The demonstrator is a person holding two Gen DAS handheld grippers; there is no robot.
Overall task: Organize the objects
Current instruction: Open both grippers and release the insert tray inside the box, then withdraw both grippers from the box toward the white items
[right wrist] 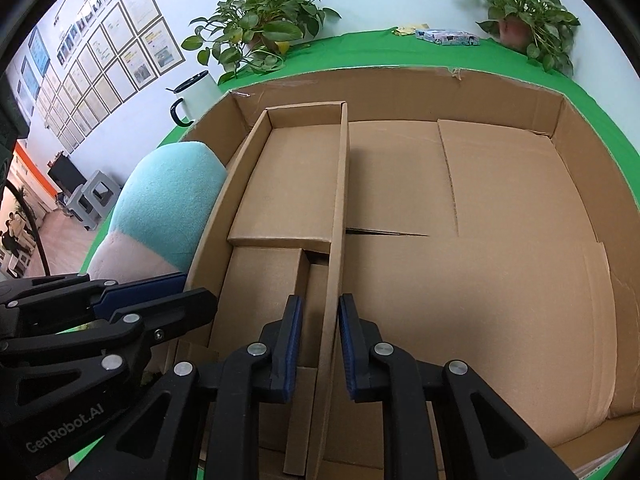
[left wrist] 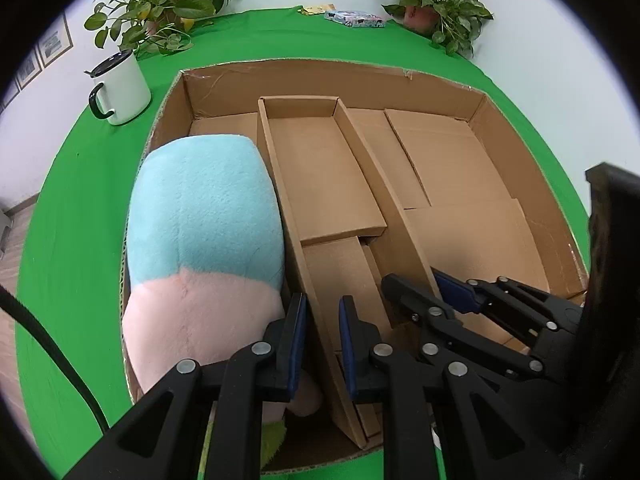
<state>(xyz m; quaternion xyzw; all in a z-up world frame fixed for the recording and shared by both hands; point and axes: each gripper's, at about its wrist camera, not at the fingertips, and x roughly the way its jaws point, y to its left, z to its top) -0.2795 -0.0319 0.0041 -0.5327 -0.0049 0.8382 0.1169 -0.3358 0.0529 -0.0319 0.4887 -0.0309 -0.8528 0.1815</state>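
A large open cardboard box [left wrist: 320, 67] [right wrist: 400, 80] lies on the green table. Inside it stands a narrow inner cardboard box [left wrist: 320, 168] [right wrist: 292, 176] that holds nothing. A blue and pink plush toy [left wrist: 204, 240] [right wrist: 168, 200] fills the space left of it. My left gripper [left wrist: 322, 344] [right wrist: 176, 290] is shut on the inner box's left wall at its near end. My right gripper [right wrist: 319, 340] [left wrist: 430, 290] is shut on the right wall, also at the near end. Both point steeply down.
A white mug [left wrist: 122, 88] [right wrist: 200, 92] stands left of the big box. At the back of the table are two potted plants [left wrist: 168, 4] [left wrist: 436, 0] and a colourful packet [left wrist: 354, 18] [right wrist: 446, 37]. A black cable [left wrist: 40, 340] hangs at left.
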